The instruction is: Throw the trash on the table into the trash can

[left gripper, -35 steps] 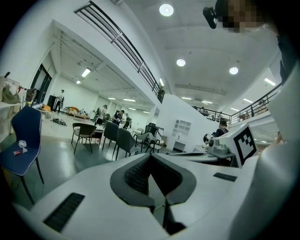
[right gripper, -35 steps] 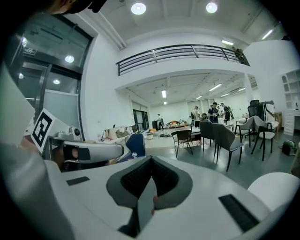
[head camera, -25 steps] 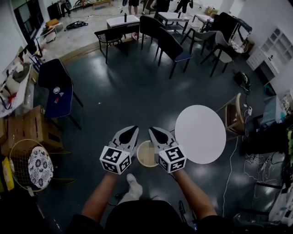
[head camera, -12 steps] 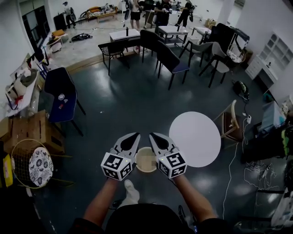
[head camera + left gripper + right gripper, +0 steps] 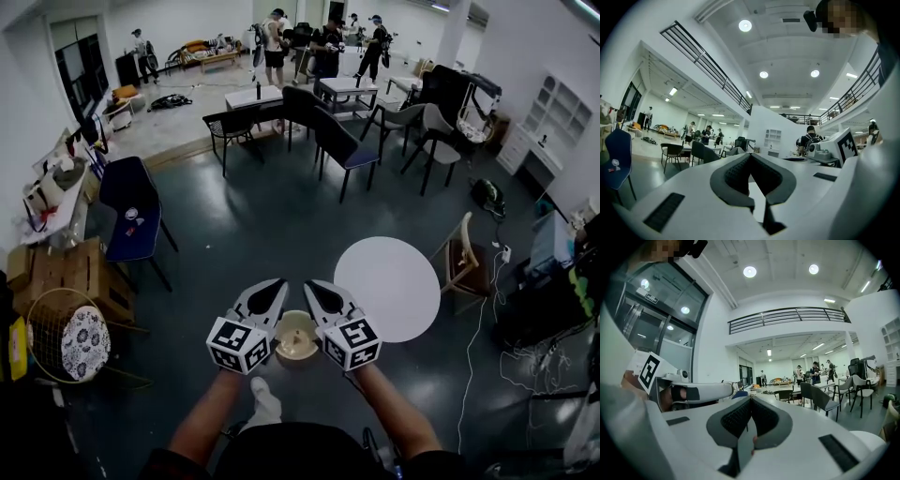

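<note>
In the head view a round beige trash can (image 5: 296,339) stands on the dark floor just in front of my feet. My left gripper (image 5: 277,284) and right gripper (image 5: 312,284) hover side by side over it, one on each side of its rim, tips pointing forward. Both are shut. The left gripper (image 5: 750,154) has its pads meeting with nothing beyond the tips, and the right gripper (image 5: 751,398) looks the same. Just right of the can is the round white table (image 5: 386,286). I see no trash in any view.
A wooden chair (image 5: 459,258) and floor cables (image 5: 487,319) lie right of the table. At the left are a blue chair (image 5: 131,211), cardboard boxes (image 5: 66,277) and a wire basket (image 5: 61,333). Dark chairs, tables and several people (image 5: 323,42) fill the back of the room.
The head view has tilted up, showing more of the room's far end. Both grippers stay shut over the trash can, with the table sliding slightly left in view.
</note>
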The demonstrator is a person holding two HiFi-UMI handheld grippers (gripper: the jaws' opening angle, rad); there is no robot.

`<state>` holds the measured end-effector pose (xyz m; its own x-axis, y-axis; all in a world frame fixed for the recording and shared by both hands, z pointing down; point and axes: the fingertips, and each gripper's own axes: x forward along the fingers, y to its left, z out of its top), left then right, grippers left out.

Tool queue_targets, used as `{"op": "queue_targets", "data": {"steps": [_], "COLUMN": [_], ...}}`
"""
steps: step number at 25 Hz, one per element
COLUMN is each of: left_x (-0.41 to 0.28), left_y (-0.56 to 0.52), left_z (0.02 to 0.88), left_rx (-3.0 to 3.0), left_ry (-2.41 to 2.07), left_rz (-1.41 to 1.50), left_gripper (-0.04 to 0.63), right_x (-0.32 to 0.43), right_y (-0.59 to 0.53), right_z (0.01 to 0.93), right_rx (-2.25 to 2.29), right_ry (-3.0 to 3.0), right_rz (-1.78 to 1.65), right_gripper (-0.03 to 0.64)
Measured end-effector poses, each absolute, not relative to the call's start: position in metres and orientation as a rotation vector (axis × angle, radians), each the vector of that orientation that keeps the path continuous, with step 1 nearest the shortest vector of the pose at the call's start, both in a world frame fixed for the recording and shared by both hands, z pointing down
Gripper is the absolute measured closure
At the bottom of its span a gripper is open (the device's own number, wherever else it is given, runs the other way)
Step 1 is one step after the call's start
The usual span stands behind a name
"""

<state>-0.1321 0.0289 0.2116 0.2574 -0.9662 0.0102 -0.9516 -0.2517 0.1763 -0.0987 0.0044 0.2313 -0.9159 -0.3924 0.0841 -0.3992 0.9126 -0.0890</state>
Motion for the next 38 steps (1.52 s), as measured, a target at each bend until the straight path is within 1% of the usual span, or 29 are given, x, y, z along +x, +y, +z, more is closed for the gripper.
{"op": "queue_targets", "data": {"steps": [11, 18, 25, 31, 38], "left_x": [-0.042, -0.011, 0.003, 0.01, -0.008], "left_y": [0.098, 0.139, 0.165, 0.178, 0.192], "left_z": [0.2, 0.201, 0.198, 0.2, 0.194], "left_rx": [2.388, 2.403, 2.383, 2.398, 2.398], "left_ry": [-1.801, -1.804, -1.815, -1.798, -1.806], "left_rz": [-0.185, -0.167, -0.167, -0.145, -0.145], "left_gripper": [0.586, 0.586, 0.586, 0.586, 0.586], "right_x": [-0.007, 0.023, 0.041, 0.043, 0.027], "right_y": [0.07, 0.109, 0.132, 0.143, 0.152], "right_z": [0.207, 0.202, 0.2, 0.201, 0.197], "right_rx": [0.623, 0.619, 0.622, 0.624, 0.619], "right_ry": [-3.077, -3.091, -3.083, -3.088, -3.097], "right_rz": [0.134, 0.103, 0.11, 0.111, 0.113], "right_gripper": [0.597, 0.597, 0.597, 0.597, 0.598]}}
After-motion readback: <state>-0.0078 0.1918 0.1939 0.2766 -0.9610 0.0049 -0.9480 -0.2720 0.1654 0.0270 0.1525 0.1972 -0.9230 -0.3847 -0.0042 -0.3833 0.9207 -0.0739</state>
